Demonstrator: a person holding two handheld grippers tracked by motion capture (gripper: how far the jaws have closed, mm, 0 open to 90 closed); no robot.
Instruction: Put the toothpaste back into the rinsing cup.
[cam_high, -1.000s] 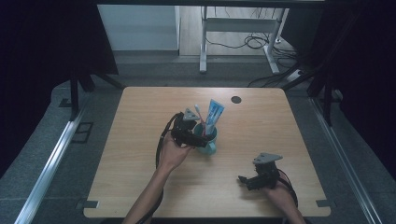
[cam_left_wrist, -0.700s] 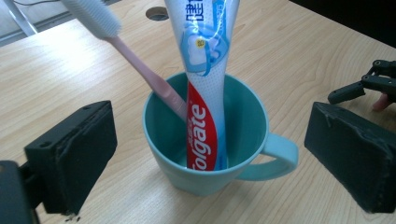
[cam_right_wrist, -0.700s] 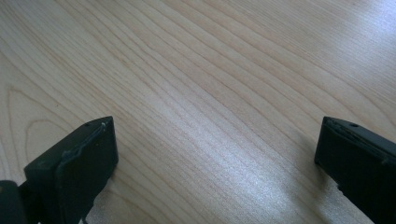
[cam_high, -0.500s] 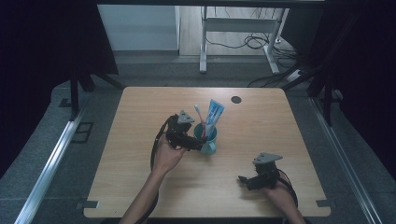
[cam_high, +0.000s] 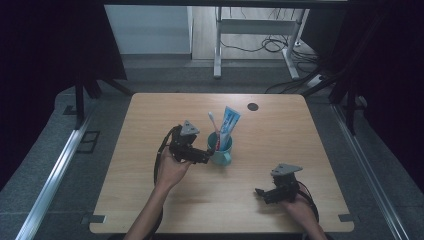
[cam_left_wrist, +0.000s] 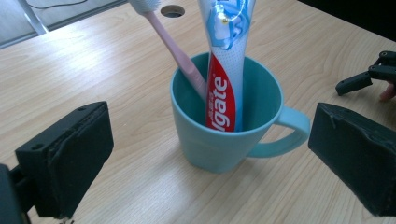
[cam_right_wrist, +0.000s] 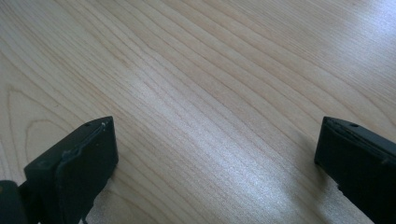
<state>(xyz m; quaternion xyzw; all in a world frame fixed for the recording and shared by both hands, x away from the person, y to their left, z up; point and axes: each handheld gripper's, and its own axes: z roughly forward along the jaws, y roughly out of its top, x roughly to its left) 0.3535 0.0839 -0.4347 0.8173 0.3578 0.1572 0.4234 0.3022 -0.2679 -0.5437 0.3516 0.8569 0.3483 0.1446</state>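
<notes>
A teal mug (cam_high: 220, 151) stands near the table's middle with a pink toothbrush (cam_high: 213, 129) and a toothpaste tube (cam_high: 229, 121) upright in it. My left gripper (cam_high: 204, 158) is just left of the mug, pointing at it. Its jaws have just been opening and now stand wide apart. In the left gripper view the mug (cam_left_wrist: 219, 149), toothbrush (cam_left_wrist: 173, 44) and tube (cam_left_wrist: 225, 70) sit just ahead of my left gripper (cam_left_wrist: 212, 140), with no pad touching them. My right gripper (cam_high: 261, 192) rests open at the front right over bare wood (cam_right_wrist: 215, 149).
The wooden table (cam_high: 145, 200) has a dark round cable hole (cam_high: 253, 106) at the back. A desk frame and cables (cam_high: 270, 45) stand on the floor beyond. My right gripper (cam_left_wrist: 369, 77) shows far right in the left gripper view.
My left gripper has drawn back to the left, away from the mug. The mug, toothbrush and tube stay put. The right hand has not moved.
</notes>
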